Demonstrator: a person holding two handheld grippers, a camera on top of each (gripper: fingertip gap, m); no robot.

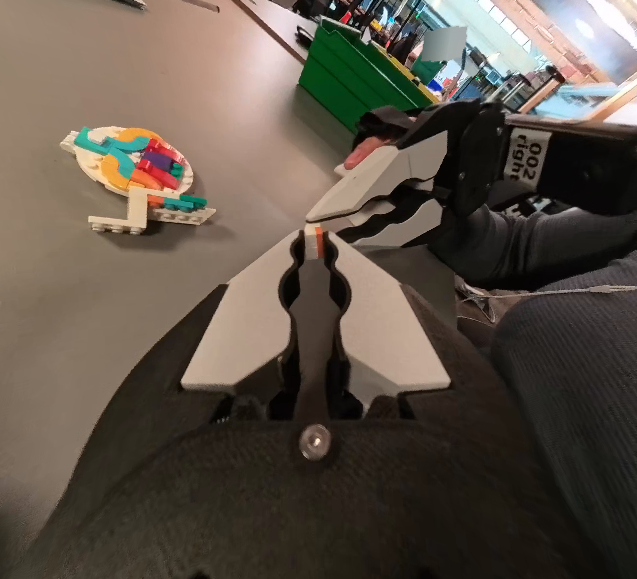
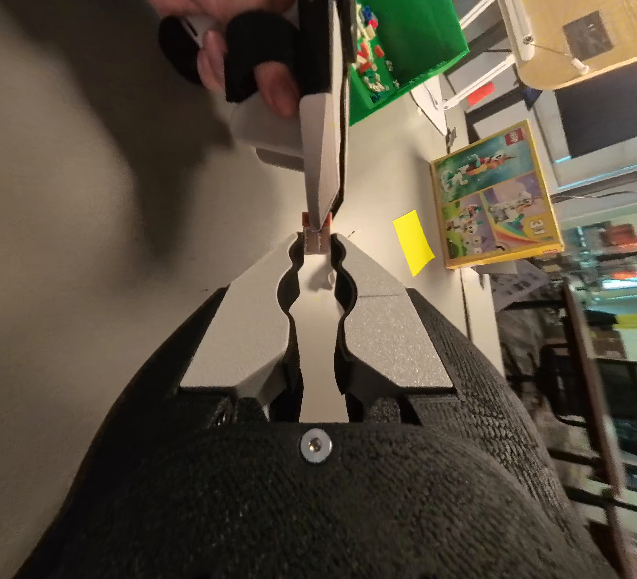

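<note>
Here both grippers meet above the grey desk (image 1: 103, 286): the left gripper (image 1: 315, 240) and right gripper (image 2: 317, 242) each have fingers pinching the small white-and-orange plastic brick piece (image 1: 315, 245), near the colourful brick model (image 1: 138, 176).

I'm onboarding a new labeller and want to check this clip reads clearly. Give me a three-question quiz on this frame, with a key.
1. True or false: the left tool is shut on a small white-and-orange brick stack.
2. What lies in the green bin: A) loose bricks, B) screws, C) pens?
3. Fill in: the partly built brick model lies on the grey ____.

Key
1. True. The right tool also grips bricks, tip to tip with the left one.
2. A.
3. Table.
</note>
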